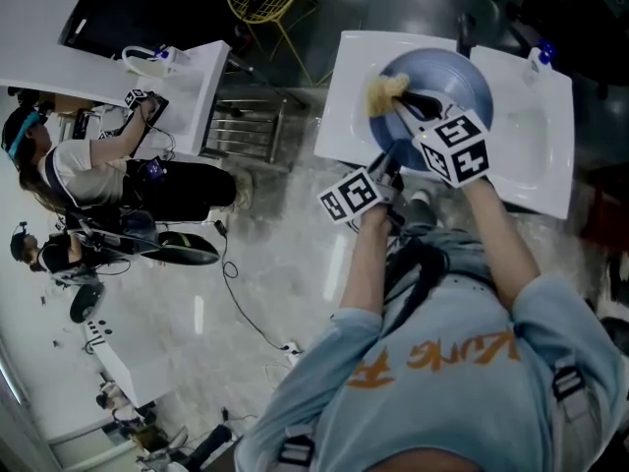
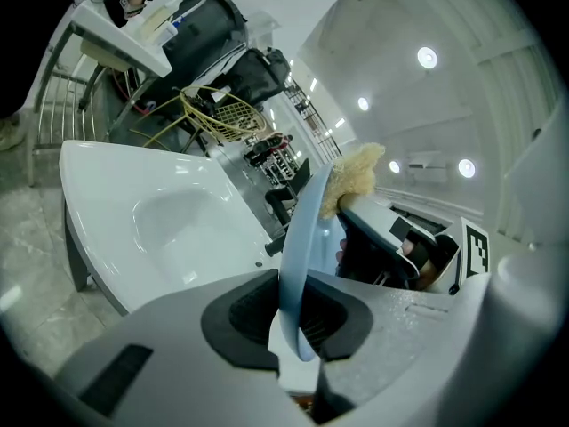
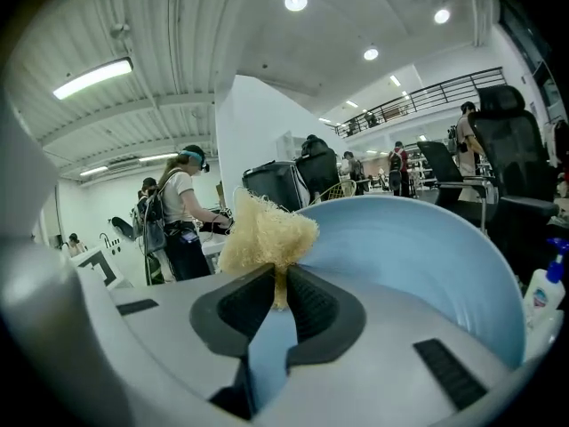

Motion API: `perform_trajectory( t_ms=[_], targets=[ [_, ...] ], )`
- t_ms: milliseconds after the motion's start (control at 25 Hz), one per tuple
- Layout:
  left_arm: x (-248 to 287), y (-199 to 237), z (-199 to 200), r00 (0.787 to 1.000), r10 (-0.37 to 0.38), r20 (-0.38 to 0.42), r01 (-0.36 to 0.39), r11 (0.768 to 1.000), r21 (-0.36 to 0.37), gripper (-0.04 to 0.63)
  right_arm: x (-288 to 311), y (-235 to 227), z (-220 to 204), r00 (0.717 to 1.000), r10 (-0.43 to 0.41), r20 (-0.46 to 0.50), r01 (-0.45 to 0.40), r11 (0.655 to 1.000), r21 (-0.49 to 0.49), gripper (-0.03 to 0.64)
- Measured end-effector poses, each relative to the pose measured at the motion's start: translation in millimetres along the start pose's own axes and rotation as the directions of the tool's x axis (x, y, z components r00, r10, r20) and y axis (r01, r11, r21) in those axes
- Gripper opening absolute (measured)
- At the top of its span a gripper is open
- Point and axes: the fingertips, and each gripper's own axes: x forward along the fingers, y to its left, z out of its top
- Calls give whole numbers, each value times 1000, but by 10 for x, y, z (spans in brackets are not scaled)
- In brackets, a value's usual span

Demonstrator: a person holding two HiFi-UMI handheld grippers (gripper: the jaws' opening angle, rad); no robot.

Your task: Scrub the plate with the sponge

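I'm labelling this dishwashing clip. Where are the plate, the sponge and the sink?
plate point(image 1: 462, 79), head view, bare blue inner face.
sponge point(image 3: 265, 237), right gripper view, frayed yellow top.
sink point(image 2: 173, 222), left gripper view, bare white basin.

Smooth and softly glossy across the pale blue plate point(image 1: 462, 72), with a coarse, fibrous, straw-like sponge point(image 1: 385, 91) at its 9 o'clock rim. Matt grey, faintly speckled plastic on both the left tool point(image 2: 298, 323) and the right tool point(image 3: 280, 296), with dull black rubbery lining round the jaws. Glossy white on the moulded sink point(image 1: 349, 96), and polished, mottled grey stone on the floor point(image 1: 285, 244) at 7 o'clock.
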Motion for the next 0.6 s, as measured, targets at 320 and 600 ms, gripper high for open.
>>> perform_trajectory(
  t_ms=[320,600],
  targets=[
    [39,46,-30,1000,6,-28,-6,1000,-7,34,-131,-355,-138,994,-103,-34,105,993,57,47],
    [80,70,-17,999,8,-36,-9,999,-39,35,-387,-803,-276,975,-216,-51,221,968,116,46]
  ],
)
